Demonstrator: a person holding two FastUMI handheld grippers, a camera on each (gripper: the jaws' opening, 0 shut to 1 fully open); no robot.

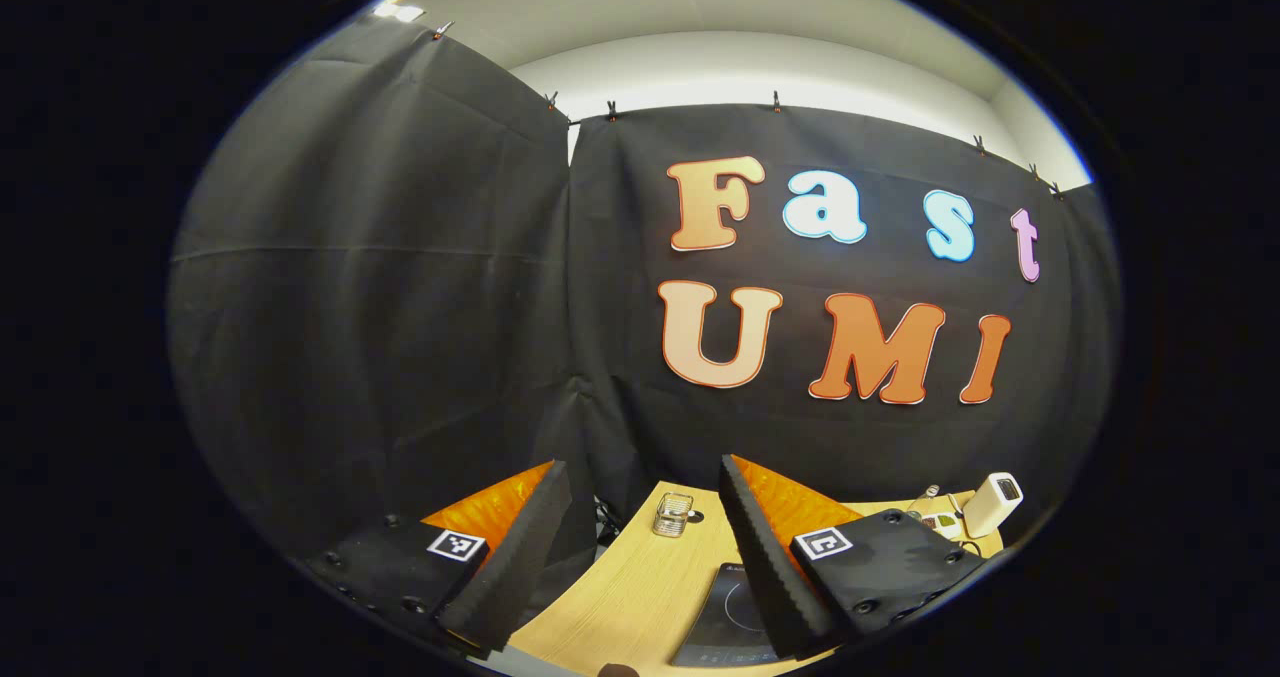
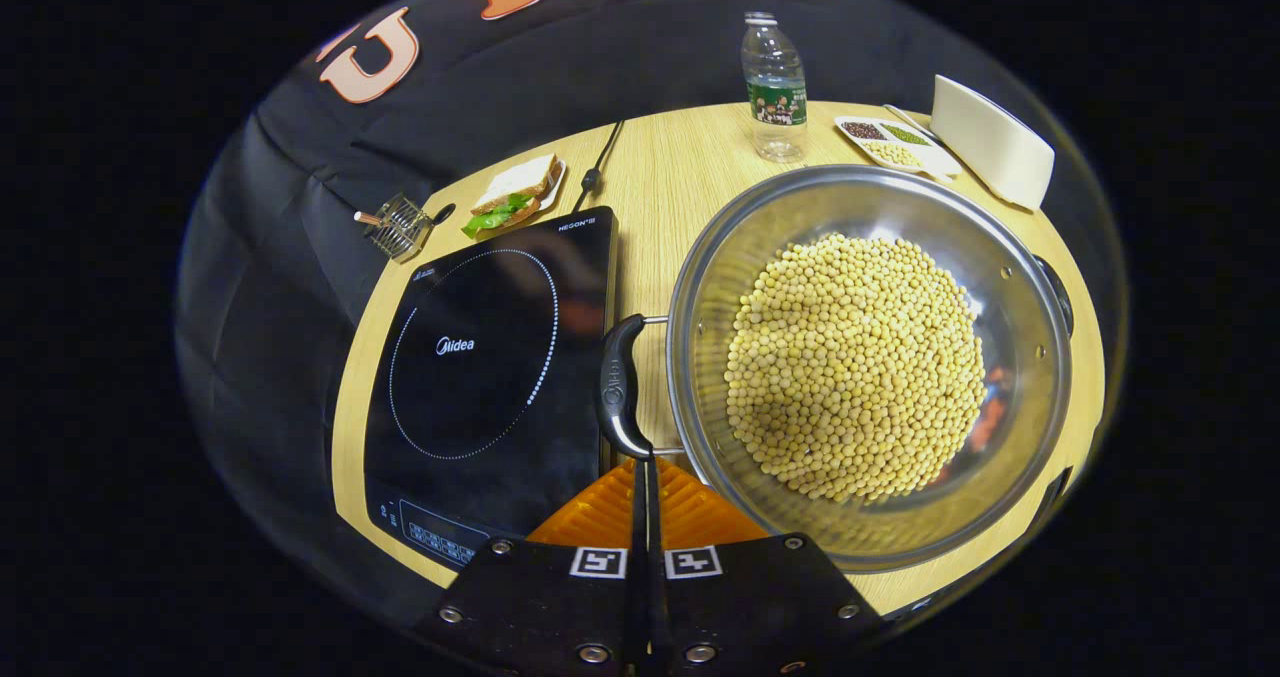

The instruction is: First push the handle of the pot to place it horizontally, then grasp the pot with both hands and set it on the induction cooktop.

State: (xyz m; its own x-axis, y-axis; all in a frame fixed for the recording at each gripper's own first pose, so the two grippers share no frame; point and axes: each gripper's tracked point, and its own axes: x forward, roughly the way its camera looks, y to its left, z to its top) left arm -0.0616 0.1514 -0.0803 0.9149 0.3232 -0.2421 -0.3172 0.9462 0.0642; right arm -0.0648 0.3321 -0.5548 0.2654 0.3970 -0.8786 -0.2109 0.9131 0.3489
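Note:
A steel pot (image 2: 700,287) full of yellow soybeans (image 2: 855,362) stands on the wooden table, right of the black induction cooktop (image 2: 470,357). Its black side handle (image 2: 618,387) faces the cooktop's edge; a second handle (image 2: 1055,292) sits on the opposite rim. My right gripper (image 2: 645,462) is shut with nothing between its fingers, its tips right at the near end of the side handle. My left gripper (image 1: 640,517) is open and empty, held above the table and facing the booth wall, with a corner of the cooktop (image 1: 725,607) below it.
Behind the cooktop lie a small wire holder (image 2: 398,225), a sandwich on a plate (image 2: 515,195) and the power cord (image 2: 600,162). A water bottle (image 2: 775,87), a tray of seeds (image 2: 893,142) and a white box (image 2: 990,152) stand behind the pot.

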